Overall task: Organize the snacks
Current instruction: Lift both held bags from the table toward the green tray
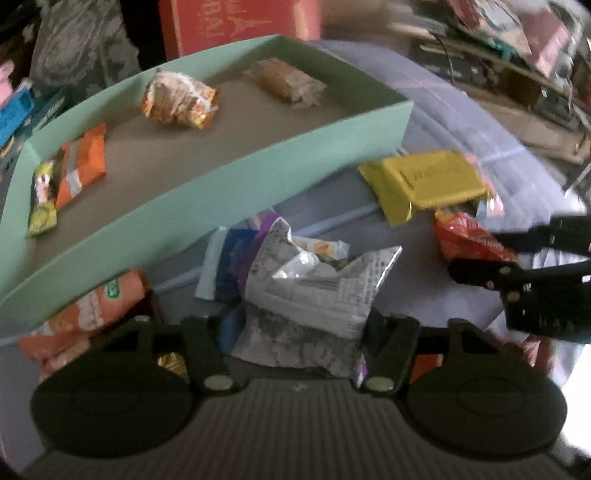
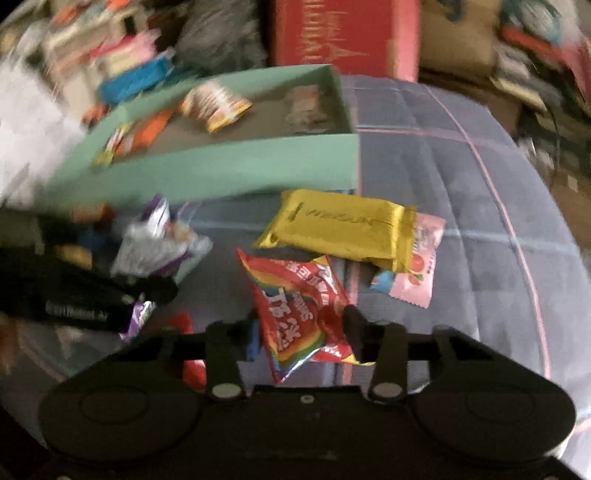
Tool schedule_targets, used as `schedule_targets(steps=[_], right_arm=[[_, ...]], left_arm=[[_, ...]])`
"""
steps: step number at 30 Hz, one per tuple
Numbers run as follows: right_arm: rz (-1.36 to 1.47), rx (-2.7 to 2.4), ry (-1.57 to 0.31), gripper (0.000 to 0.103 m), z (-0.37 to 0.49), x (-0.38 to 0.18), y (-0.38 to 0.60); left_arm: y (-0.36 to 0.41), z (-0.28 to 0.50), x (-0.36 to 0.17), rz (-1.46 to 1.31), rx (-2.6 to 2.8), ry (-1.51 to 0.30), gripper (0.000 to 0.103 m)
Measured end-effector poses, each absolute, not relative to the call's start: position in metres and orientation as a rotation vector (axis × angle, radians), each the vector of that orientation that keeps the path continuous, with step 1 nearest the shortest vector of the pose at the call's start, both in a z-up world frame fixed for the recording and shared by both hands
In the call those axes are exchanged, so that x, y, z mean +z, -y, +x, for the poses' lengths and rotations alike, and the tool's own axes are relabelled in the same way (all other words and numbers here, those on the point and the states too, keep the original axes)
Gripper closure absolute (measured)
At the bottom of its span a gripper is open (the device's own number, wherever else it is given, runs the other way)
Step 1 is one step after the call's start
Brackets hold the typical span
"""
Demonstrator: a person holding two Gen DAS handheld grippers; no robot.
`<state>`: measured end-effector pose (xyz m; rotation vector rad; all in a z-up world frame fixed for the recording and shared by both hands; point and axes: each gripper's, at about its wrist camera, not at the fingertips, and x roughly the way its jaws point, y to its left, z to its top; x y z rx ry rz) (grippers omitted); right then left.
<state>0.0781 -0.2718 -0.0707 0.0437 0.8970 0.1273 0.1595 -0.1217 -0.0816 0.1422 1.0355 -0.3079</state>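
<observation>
Nearest, crinkled silver foil packet [image 1: 317, 291], printed in small grey text too blurred to read, wedged between fingers of left tool [image 1: 295, 328], pads pressing both sides, standing upright on quilted blue-grey bed cover [image 1: 461, 122].

Glossy red rainbow candy bag [image 2: 303, 314], white lettering unreadable, clamped in right tool [image 2: 299, 325], long axis running from the tool up and left.

Just beyond, flat yellow foil bar [image 2: 340, 229], embossed word illegible, lying crosswise, overlapping a pink sweet sachet [image 2: 421, 266]. Soft orange pouch [image 1: 85, 314] against the tray wall.

Farther, mint-green cardboard tray [image 1: 229, 177], rectangular, holding 4 packets: green-yellow, orange, crumpled orange-gold, brown.

Farthest, red carton [image 2: 343, 33], faint tower drawing.
</observation>
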Motion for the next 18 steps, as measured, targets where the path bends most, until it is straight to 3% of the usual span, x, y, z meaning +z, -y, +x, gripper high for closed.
schedule_targets(steps=[5,18], right_arm=[[0.145,0.137,-0.894,0.066,0.077,-0.061,0.282],[0.188,0.204,-0.809,0.066,0.089,-0.002,0.279]], left_arm=[[0.108,0.156,-0.069,0.065,-0.288,-1.024,0.051],[0.06,0.163,-0.007,-0.027,-0.247,-0.925,0.05]])
